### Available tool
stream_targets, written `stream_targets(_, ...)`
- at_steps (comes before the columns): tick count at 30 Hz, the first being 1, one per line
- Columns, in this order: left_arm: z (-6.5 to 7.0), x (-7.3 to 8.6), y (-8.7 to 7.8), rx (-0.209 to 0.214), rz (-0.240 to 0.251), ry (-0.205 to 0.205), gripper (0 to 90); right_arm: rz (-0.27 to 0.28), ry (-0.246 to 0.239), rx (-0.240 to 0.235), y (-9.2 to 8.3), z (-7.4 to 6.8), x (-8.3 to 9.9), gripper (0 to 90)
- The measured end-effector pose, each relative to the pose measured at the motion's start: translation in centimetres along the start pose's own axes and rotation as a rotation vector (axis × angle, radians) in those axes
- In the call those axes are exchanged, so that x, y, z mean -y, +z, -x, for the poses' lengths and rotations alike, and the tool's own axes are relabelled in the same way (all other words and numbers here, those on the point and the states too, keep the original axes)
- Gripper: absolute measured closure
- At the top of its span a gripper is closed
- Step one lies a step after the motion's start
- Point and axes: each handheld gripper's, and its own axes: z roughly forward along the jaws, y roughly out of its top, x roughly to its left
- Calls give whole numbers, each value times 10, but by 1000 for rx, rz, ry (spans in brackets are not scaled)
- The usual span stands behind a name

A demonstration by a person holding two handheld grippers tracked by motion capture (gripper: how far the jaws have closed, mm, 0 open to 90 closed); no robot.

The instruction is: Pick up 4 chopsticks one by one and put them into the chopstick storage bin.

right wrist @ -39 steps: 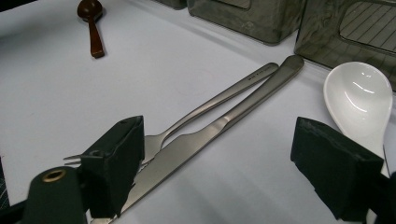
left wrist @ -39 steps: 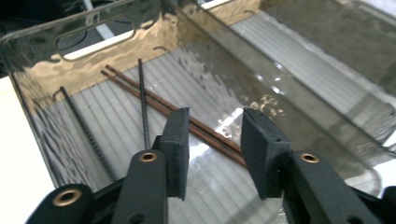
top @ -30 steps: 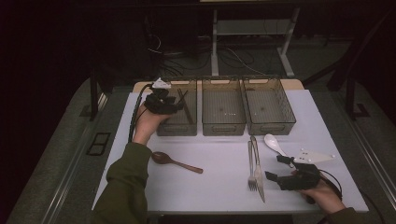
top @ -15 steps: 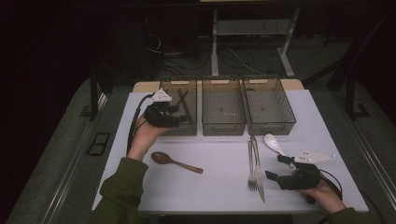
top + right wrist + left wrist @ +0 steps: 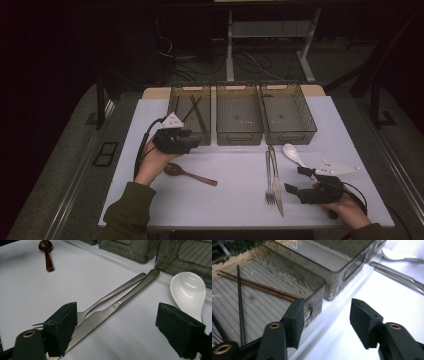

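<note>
Two chopsticks (image 5: pixel 196 111) lie crossed inside the leftmost bin (image 5: pixel 176 105) on the bench (image 5: pixel 235 170). Left hand-held gripper (image 5: pixel 192 141): at that bin's near wall, jaws just closing, nothing between them. Right hand-held gripper (image 5: pixel 296 181): released, beside the fork (image 5: pixel 268 176) and knife (image 5: pixel 275 177); wooden spoon (image 5: pixel 190 173) near the left hand.

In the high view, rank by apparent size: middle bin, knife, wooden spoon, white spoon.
1. Middle bin, clearly largest.
2. Knife.
3. Wooden spoon.
4. White spoon, though its handle runs behind the right claw, so places three and four are unsure.
</note>
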Motion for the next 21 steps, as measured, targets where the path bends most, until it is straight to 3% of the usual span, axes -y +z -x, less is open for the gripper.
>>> stream_targets(9, -1, 23, -7, -25, -35, -19, 761, -1, -5, 1, 0, 0, 0, 171)
stream_targets(13, -5, 33, -7, -40, -86, -19, 886, 0, -6, 1, -1, 0, 0, 171)
stream_targets(21, -10, 53, -4, -60, -171, -38, 887, -2, -6, 0, 0, 0, 0, 171)
